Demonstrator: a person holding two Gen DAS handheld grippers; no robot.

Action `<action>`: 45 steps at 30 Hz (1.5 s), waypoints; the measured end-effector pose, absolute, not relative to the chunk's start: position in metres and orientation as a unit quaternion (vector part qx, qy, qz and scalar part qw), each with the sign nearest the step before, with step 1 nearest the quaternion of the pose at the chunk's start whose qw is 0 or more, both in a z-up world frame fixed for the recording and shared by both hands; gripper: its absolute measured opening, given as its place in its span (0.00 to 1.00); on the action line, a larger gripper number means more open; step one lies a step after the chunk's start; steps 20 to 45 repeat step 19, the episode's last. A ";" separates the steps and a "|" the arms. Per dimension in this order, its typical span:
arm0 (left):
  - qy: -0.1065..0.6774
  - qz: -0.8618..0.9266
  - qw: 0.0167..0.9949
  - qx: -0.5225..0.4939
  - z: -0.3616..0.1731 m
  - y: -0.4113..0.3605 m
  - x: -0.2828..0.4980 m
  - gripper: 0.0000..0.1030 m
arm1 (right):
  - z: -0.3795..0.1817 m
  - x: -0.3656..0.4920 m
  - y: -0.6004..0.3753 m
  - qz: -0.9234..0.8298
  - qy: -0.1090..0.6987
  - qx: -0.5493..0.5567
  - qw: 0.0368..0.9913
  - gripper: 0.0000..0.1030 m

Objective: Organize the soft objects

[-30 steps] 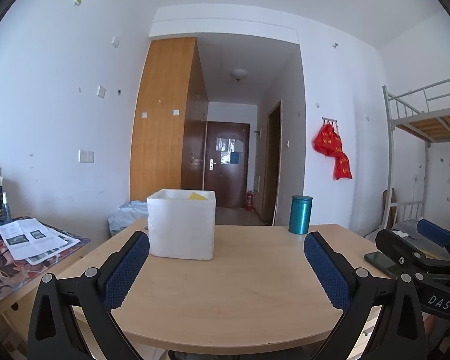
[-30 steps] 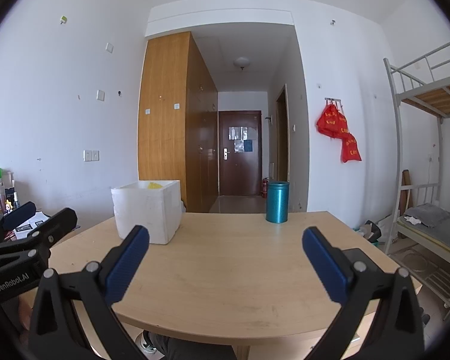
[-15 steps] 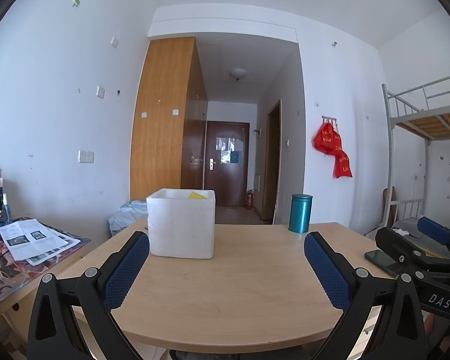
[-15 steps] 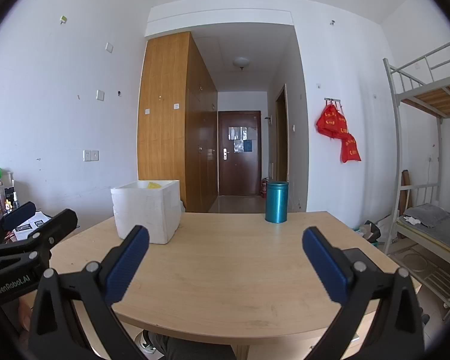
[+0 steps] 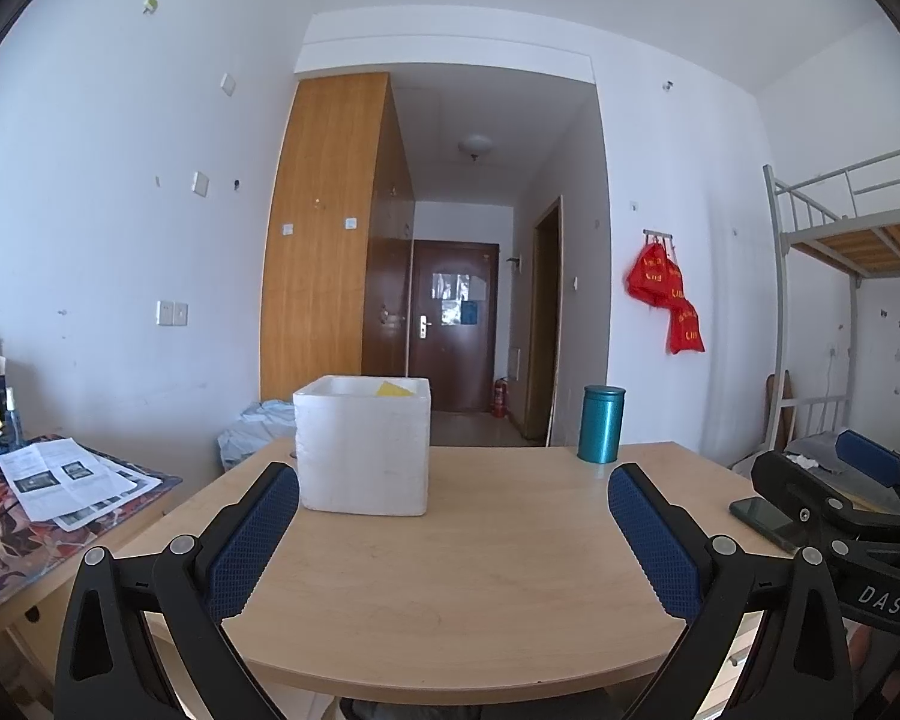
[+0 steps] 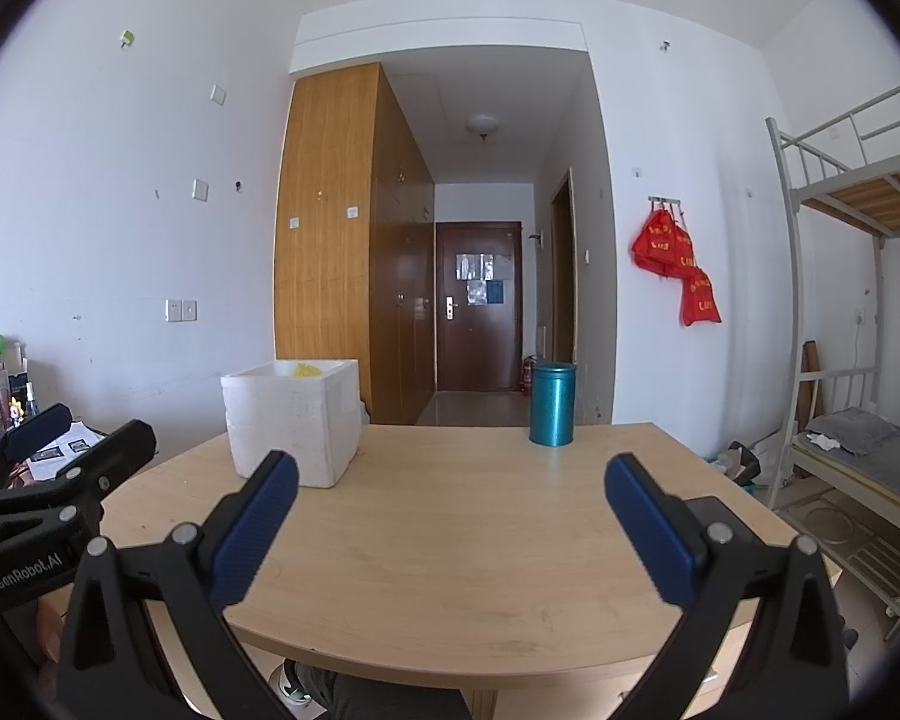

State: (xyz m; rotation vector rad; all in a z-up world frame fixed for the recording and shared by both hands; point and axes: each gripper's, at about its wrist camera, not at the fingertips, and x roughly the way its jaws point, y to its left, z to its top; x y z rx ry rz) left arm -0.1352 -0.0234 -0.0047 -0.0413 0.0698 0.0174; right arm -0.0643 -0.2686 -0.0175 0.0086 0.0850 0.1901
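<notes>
1. left tool (image 5: 453, 495) is held spread wide, nothing grasped.
2. a yellow soft item (image 5: 392, 388) is seen inside the box (image 5: 363, 450) on the desk (image 5: 450, 588); likely light and squashy, best pinched at its exposed top.
3. right tool (image 6: 452, 489) is likewise spread, empty.

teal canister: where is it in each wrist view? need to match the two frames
Left wrist: teal canister right of centre, at the table's far edge, right of the white foam box.
Right wrist: canister just right of centre, same far edge.
Shared landmark: the foam box, left of it in both.
</notes>
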 end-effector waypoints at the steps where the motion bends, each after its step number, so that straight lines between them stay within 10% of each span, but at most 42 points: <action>1: 0.035 0.008 0.999 -0.020 -0.005 -0.023 -0.135 1.00 | -0.018 -0.063 -0.269 0.095 0.043 0.005 0.995 1.00; 45: 0.030 0.014 0.999 -0.019 -0.004 -0.023 -0.134 1.00 | -0.017 -0.065 -0.270 0.094 0.043 0.005 0.995 1.00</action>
